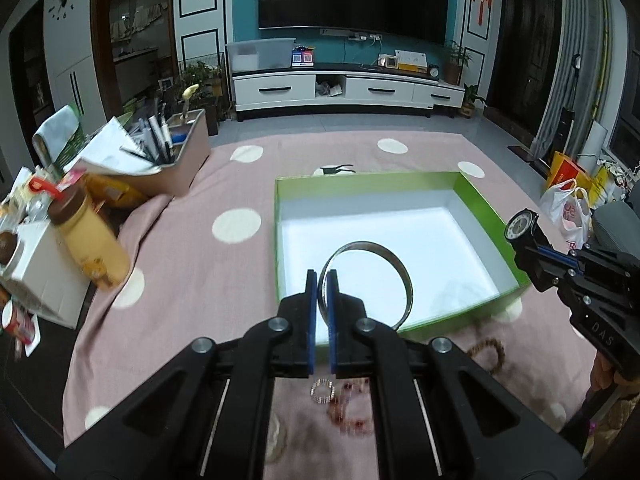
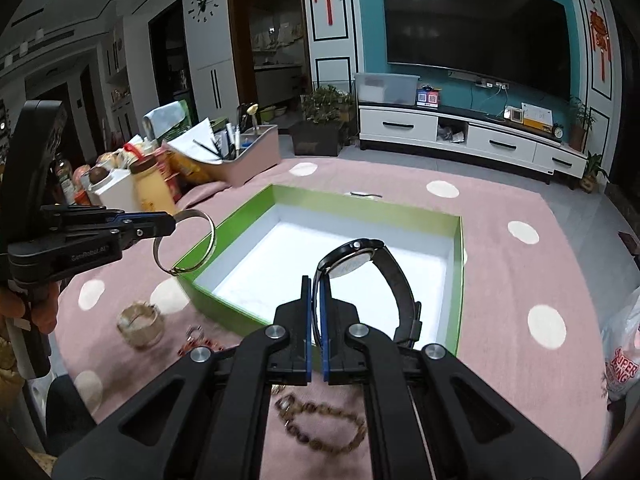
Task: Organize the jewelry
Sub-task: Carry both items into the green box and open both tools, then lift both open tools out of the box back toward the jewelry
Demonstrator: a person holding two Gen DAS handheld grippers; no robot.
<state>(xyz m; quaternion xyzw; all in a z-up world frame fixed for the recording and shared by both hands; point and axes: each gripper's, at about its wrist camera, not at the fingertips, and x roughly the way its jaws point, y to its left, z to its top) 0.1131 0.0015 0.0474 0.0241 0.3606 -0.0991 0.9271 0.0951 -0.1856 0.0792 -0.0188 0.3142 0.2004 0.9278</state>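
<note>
Meanwhile, left tool (image 1: 321,280) clamped on silver bangle (image 1: 370,280), raised over near rim of open green box (image 1: 492,204), apparently ready for drop inside; right tool (image 2: 316,286) pinched on strap of black watch (image 2: 360,260), poised likewise above box's white floor; box looks empty. Loose beaded bracelets (image 2: 320,428) and small ring (image 1: 322,391) lie on pink polka-dot table (image 1: 192,248) just before box. Yellow jar (image 1: 90,236), pen holder (image 1: 172,160) crowd left edge, well clear of path

My left tongs (image 1: 322,280) pinch a silver bangle (image 1: 370,280) upright over the green box's (image 1: 486,204) near edge; my right tongs (image 2: 316,286) clamp a black watch (image 2: 360,260) above its white floor.
</note>
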